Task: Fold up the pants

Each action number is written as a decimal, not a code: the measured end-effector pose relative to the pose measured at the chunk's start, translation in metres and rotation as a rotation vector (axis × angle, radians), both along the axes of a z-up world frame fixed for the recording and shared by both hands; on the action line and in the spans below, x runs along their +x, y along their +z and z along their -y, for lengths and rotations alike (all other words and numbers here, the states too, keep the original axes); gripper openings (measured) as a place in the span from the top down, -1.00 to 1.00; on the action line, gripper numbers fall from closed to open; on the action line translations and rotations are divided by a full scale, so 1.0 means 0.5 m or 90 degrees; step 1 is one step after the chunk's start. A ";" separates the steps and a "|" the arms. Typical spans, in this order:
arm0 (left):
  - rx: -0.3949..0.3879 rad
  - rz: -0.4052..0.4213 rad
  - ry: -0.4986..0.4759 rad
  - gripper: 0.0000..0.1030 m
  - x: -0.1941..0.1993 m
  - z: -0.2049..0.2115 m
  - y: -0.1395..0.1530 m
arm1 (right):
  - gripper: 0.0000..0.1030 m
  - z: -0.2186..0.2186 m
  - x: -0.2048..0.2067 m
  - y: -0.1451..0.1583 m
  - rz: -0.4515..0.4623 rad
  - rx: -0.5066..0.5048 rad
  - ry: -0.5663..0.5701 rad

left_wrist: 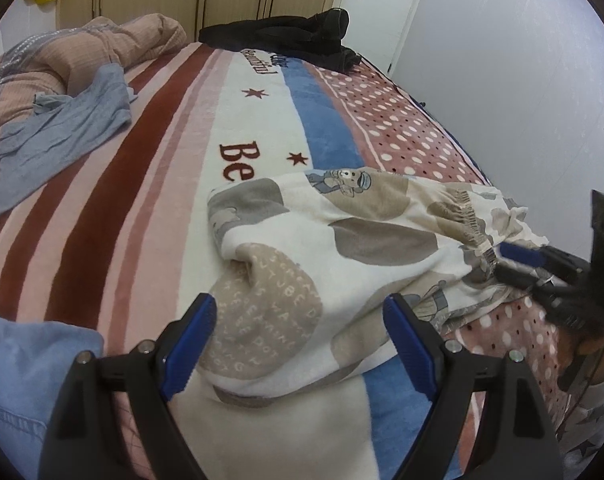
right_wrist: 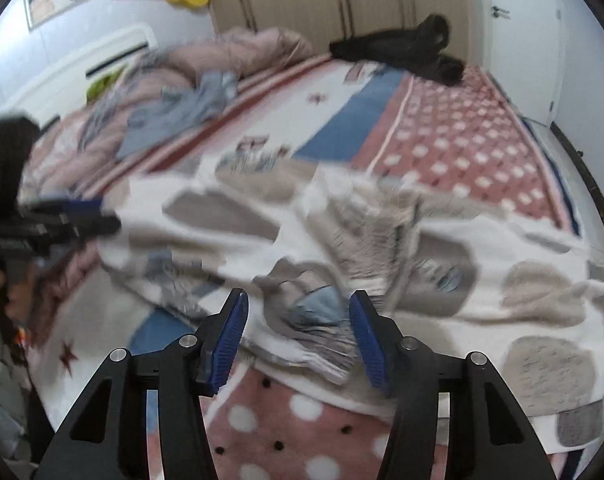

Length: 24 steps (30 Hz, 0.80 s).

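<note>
White fleece pants [left_wrist: 341, 232] with beige and grey patches lie crumpled across the striped blanket [left_wrist: 162, 184]. My left gripper [left_wrist: 302, 340] hovers open over the near leg end, with fabric below its blue pads and neither pad pressing on it. In the right wrist view it shows at the far left [right_wrist: 106, 216], at the pants' [right_wrist: 222, 216] edge. My right gripper [right_wrist: 300, 332] is closed around a bunched fold by the ribbed waistband, in a blurred picture. The left wrist view shows its fingers [left_wrist: 517, 254] clamped on that waistband edge at the right.
A grey-blue garment [left_wrist: 62, 132] and a pink duvet [left_wrist: 42, 64] lie at the bed's left. Black clothes [left_wrist: 294, 36] sit at the far end. A blue denim piece [left_wrist: 30, 380] is near left. A white wall [left_wrist: 521, 80] runs along the bed's right side.
</note>
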<state>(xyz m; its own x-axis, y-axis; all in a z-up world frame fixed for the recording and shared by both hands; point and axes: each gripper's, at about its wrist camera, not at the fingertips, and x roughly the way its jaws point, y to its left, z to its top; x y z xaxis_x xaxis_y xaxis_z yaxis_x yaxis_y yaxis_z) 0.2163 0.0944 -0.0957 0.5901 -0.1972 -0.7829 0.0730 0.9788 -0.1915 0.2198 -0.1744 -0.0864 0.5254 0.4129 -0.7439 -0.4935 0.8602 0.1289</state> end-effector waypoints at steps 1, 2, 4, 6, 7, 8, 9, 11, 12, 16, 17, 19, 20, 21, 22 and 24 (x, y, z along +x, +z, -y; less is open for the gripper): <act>-0.001 0.001 0.001 -0.61 -0.001 0.000 0.001 | -0.02 0.019 -0.002 0.009 0.004 0.009 -0.016; -0.002 0.004 0.002 -0.62 -0.003 0.001 0.002 | -0.07 0.045 -0.005 0.016 0.002 0.021 -0.038; -0.004 0.013 0.004 -0.67 -0.006 0.002 0.005 | -0.30 0.122 -0.020 0.018 -0.019 0.063 -0.101; -0.008 0.021 0.008 -0.69 -0.008 0.007 0.006 | -0.40 0.201 -0.044 0.007 -0.044 0.096 -0.165; -0.011 0.020 0.008 -0.69 -0.008 0.009 0.005 | -0.48 0.245 -0.059 -0.006 -0.062 0.110 -0.200; -0.015 0.018 0.005 -0.69 -0.007 0.013 0.005 | -0.51 0.287 -0.076 -0.022 -0.083 0.130 -0.235; -0.019 0.018 0.004 -0.69 -0.008 0.016 0.005 | -0.55 0.322 -0.091 -0.038 -0.100 0.156 -0.261; -0.023 0.021 0.004 -0.69 -0.009 0.021 0.005 | -0.53 0.380 -0.115 -0.072 -0.130 0.225 -0.298; -0.024 0.021 0.005 -0.69 -0.009 0.023 0.005 | -0.53 0.403 -0.121 -0.087 -0.135 0.268 -0.309; -0.030 0.018 0.009 -0.69 -0.006 0.029 0.008 | -0.61 0.430 -0.096 -0.100 -0.116 0.344 -0.354; -0.030 0.020 0.010 -0.69 -0.007 0.029 0.009 | -0.65 0.433 -0.083 -0.101 -0.108 0.355 -0.375; -0.028 0.022 0.012 -0.69 -0.008 0.027 0.012 | -0.69 0.442 -0.049 -0.105 -0.104 0.389 -0.432; -0.026 0.022 0.013 -0.69 -0.008 0.025 0.012 | -0.69 0.446 -0.035 -0.105 -0.096 0.394 -0.455; -0.026 0.022 0.017 -0.69 -0.008 0.021 0.012 | -0.69 0.447 -0.017 -0.099 -0.076 0.385 -0.481; -0.026 0.022 0.020 -0.69 -0.008 0.017 0.012 | -0.68 0.448 -0.004 -0.095 -0.061 0.369 -0.499; -0.029 0.023 0.027 -0.69 -0.008 0.009 0.012 | -0.54 0.447 0.021 -0.089 -0.042 0.335 -0.531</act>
